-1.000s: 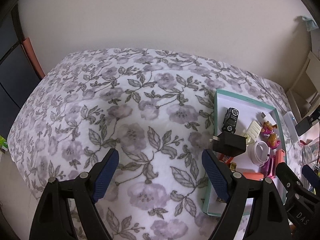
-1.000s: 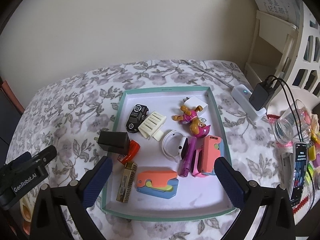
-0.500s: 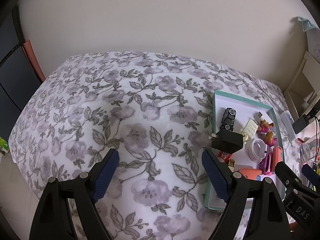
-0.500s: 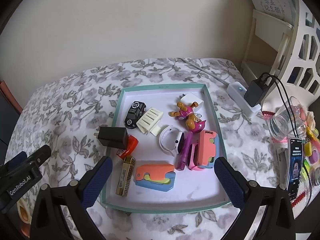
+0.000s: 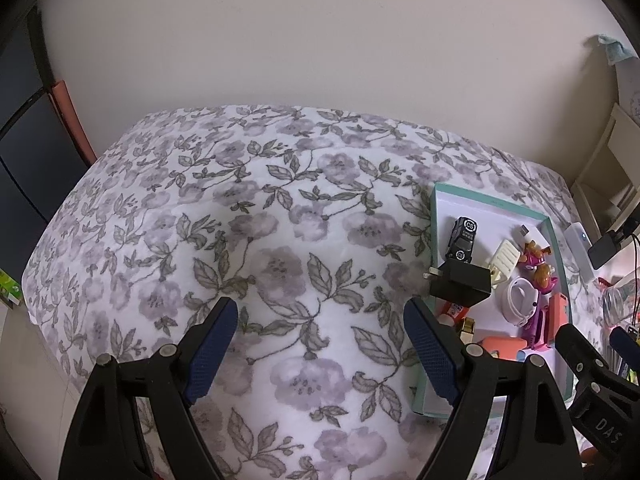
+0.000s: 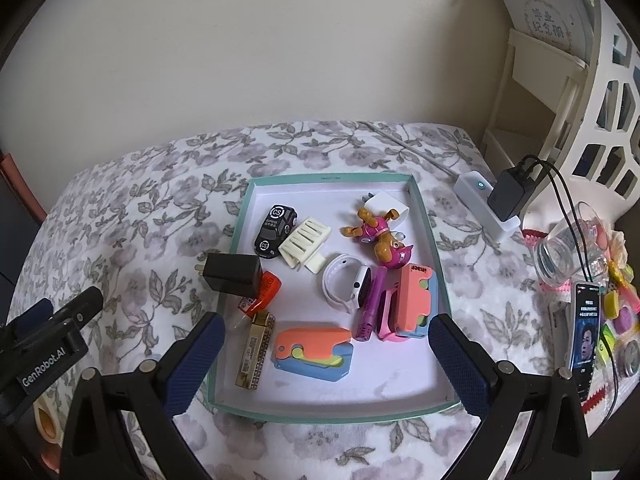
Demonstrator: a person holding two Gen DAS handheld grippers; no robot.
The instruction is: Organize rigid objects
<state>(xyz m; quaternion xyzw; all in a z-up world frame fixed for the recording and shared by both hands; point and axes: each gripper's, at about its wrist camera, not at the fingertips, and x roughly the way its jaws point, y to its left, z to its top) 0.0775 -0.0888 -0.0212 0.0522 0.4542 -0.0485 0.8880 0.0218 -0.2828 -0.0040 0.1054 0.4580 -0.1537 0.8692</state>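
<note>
A teal-rimmed white tray [image 6: 424,216] lies on the floral cloth and holds several small items: a black toy car [image 6: 275,226], a cream clip [image 6: 305,243], a pink toy dog [image 6: 378,236], a white watch [image 6: 346,288], a gold lighter [image 6: 256,350] and an orange-blue block [image 6: 314,348]. A black charger [image 6: 232,271] rests on the tray's left rim. My right gripper [image 6: 326,356] is open and empty above the tray's near edge. My left gripper [image 5: 320,348] is open and empty over bare cloth, left of the tray [image 5: 434,216] and charger [image 5: 460,282].
A white power strip [image 6: 486,208] with a black adapter, a glass jar [image 6: 568,244], a phone [image 6: 585,336] and small coloured items lie right of the tray. A white shelf [image 6: 560,92] stands at the far right. The wall is behind the table.
Both grippers have pulled back and up a little, so the tray looks smaller and farther. Both stay open and empty. The objects have not moved.
</note>
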